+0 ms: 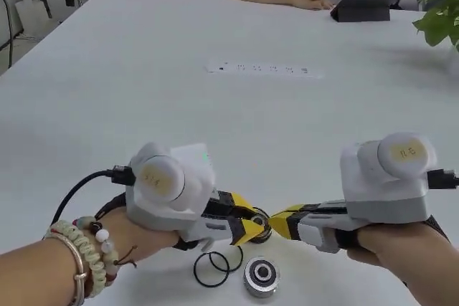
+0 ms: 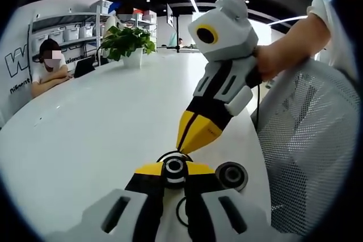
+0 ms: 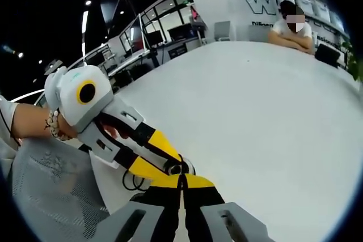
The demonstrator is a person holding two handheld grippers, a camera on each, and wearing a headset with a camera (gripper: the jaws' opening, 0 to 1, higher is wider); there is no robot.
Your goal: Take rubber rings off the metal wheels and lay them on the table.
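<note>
White table [image 1: 215,105]: bare worktop across most of the head view, with the work gathered at its lower centre edge. Left gripper [image 1: 249,226]: jaws clamped on the held metal wheel [image 2: 174,168], which is lifted clear of the top. Right gripper [image 2: 186,143]: yellow tips pressed together at that wheel's upper rim, apparently nipping the fitted rubber ring [image 2: 168,155]; how deep the bite goes is too small to tell. Bare metal wheel [image 1: 261,277]: flat on the table, bottom centre, just below both tips. Two loose rubber rings [image 1: 211,269]: overlapping, just left of the bare wheel. Hazards, as judged: a shallow nip could slip off the ring and let it snap back; a hard pull may twist the wheel out of the left jaws onto the bare wheel; a freed ring could spring off the near edge.
</note>
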